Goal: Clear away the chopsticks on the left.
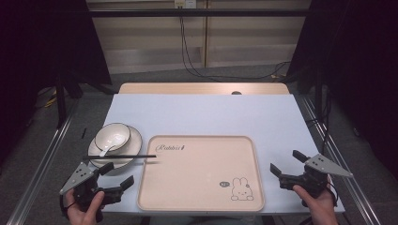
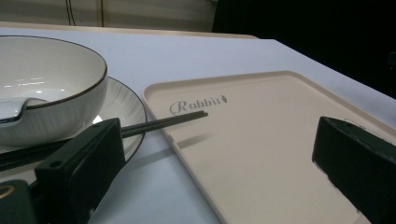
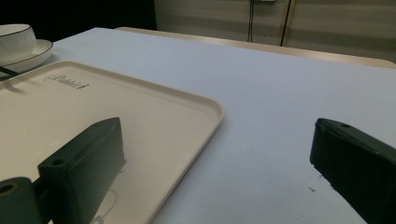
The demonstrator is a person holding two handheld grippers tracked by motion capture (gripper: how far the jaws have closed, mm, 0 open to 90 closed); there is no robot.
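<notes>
Spoon (image 1: 106, 149) in bowl (image 1: 112, 136) — chopsticks (image 2: 163, 122) overhang tray (image 2: 261, 140).

A pale blue-white table (image 1: 202, 112) with a wooden far edge (image 1: 202, 88) filled the middle of the frame. Behind it stood a beige panelled wall (image 1: 150, 37), with black cables (image 1: 187, 51) hanging down to the grey floor (image 1: 211, 74). Black curtains (image 1: 42, 42) darkened both sides.

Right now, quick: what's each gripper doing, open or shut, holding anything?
Left gripper: open, holding nothing, near the plate and chopsticks.
Right gripper: open, holding nothing, beside the tray.
</notes>
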